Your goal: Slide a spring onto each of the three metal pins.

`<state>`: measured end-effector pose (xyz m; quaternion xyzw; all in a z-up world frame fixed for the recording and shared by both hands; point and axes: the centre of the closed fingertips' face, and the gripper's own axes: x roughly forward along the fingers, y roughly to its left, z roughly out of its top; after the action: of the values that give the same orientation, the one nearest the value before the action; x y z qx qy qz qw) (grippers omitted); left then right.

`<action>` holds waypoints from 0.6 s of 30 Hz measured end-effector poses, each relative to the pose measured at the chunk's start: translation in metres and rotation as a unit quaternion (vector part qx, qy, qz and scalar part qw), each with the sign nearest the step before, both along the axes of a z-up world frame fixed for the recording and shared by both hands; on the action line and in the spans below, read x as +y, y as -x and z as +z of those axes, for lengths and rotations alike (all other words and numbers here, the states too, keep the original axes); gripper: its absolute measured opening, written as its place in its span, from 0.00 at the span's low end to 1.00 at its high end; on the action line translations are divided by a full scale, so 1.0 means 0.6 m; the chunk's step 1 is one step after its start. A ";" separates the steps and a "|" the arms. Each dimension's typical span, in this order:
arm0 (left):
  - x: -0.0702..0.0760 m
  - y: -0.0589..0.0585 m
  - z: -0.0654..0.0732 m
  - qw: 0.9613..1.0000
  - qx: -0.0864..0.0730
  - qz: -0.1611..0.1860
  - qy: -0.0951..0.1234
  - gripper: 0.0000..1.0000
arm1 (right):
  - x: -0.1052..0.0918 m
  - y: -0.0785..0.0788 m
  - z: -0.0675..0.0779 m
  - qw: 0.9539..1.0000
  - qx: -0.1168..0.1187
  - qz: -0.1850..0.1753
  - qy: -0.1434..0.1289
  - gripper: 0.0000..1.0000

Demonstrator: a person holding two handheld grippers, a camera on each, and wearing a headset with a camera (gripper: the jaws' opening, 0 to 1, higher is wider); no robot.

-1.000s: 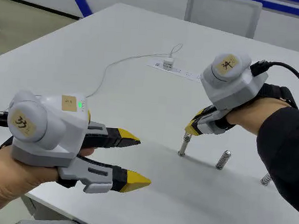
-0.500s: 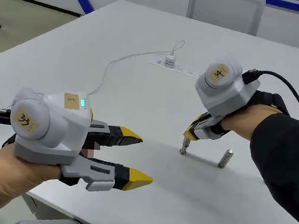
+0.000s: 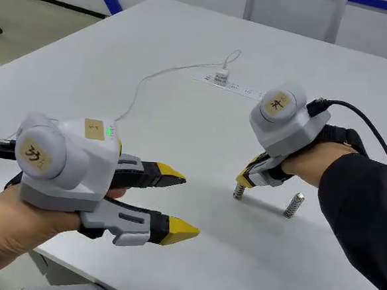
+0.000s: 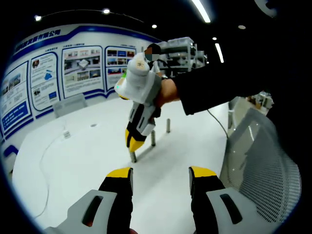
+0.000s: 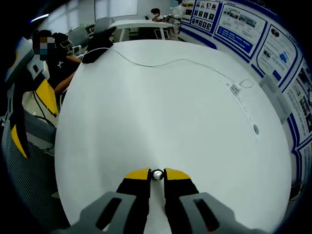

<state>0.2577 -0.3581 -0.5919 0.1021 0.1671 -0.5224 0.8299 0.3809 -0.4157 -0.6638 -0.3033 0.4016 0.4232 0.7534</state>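
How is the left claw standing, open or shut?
Open: the left claw has yellow tips well apart, white table showing between.

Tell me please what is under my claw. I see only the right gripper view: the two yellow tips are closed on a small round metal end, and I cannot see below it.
Observer: In the head view the right claw points down, and a spring stands upright from its tips to the table.
Operator: Is another spring standing near it?
Observer: Yes. A second spring stands upright to its right in the head view, apart from it.
Operator: How many pins are there?
Observer: Three. In the left gripper view your pin, a middle pin and a far pin stand in one row.
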 end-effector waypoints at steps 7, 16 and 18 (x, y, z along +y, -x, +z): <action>0.002 0.001 -0.002 1.000 0.002 0.002 -0.003 0.47 | 0.000 -0.001 -0.004 1.000 0.000 -0.002 -0.004 0.12; 0.001 -0.003 0.001 1.000 0.001 0.000 -0.002 0.48 | -0.005 0.002 0.010 1.000 -0.006 -0.006 -0.016 0.16; 0.000 -0.003 -0.001 1.000 0.002 -0.002 -0.002 0.48 | -0.010 0.003 0.014 1.000 -0.009 -0.010 -0.018 0.17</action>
<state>0.2596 -0.3584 -0.5924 0.1030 0.1700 -0.5235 0.8285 0.3791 -0.4217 -0.6552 -0.2898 0.3899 0.4198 0.7666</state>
